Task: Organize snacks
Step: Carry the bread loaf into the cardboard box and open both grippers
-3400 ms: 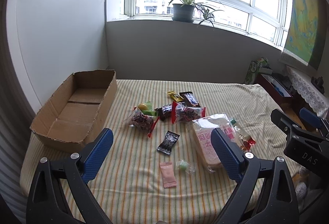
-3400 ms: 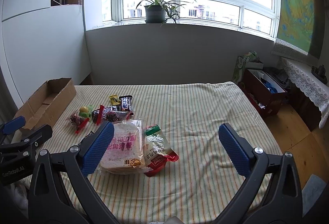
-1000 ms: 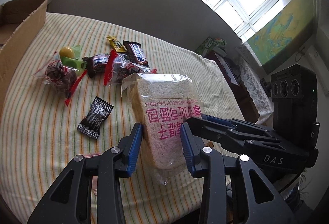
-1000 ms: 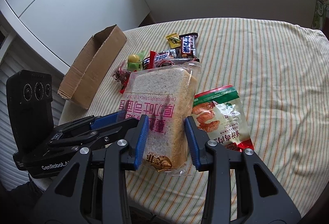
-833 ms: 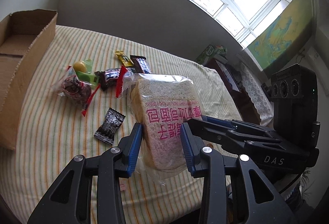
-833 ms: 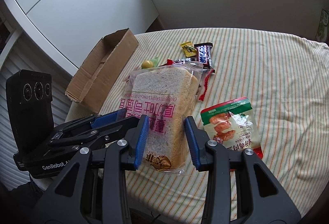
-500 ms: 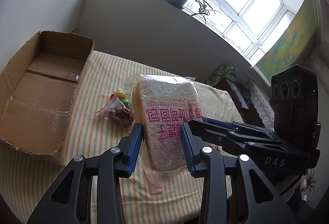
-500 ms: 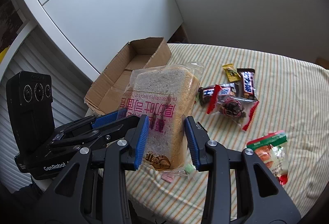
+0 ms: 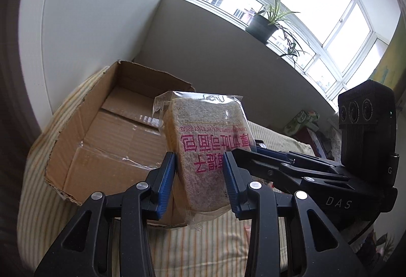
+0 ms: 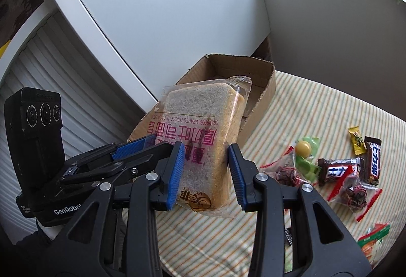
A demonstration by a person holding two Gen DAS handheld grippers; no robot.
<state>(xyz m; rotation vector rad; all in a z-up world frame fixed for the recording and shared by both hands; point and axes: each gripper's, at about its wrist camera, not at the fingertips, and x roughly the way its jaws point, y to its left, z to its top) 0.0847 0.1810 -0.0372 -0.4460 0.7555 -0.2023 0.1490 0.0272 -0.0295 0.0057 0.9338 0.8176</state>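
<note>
A clear bag of sliced bread point(image 9: 203, 145) with pink print is held in the air by both grippers. My left gripper point(image 9: 199, 180) is shut on its lower part, and my right gripper point(image 10: 205, 173) is shut on the same bread bag point(image 10: 203, 129) from the other side. The bag hangs over the near end of an open, empty cardboard box point(image 9: 106, 134), which also shows behind the bread in the right wrist view point(image 10: 264, 89). Loose snacks lie on the striped cloth: chocolate bars point(image 10: 355, 165), red-edged packets point(image 10: 352, 190) and a yellow ball sweet point(image 10: 304, 147).
The box sits at the striped bed's left edge point(image 9: 40, 145) beside a white wall point(image 9: 88, 10). A red and green snack bag point(image 10: 373, 236) lies at the right wrist view's lower right. A potted plant point(image 9: 264, 25) stands on the windowsill.
Both grippers closed on the bread bag, lifted it off the cloth and carried it left from the snack pile to over the cardboard box.
</note>
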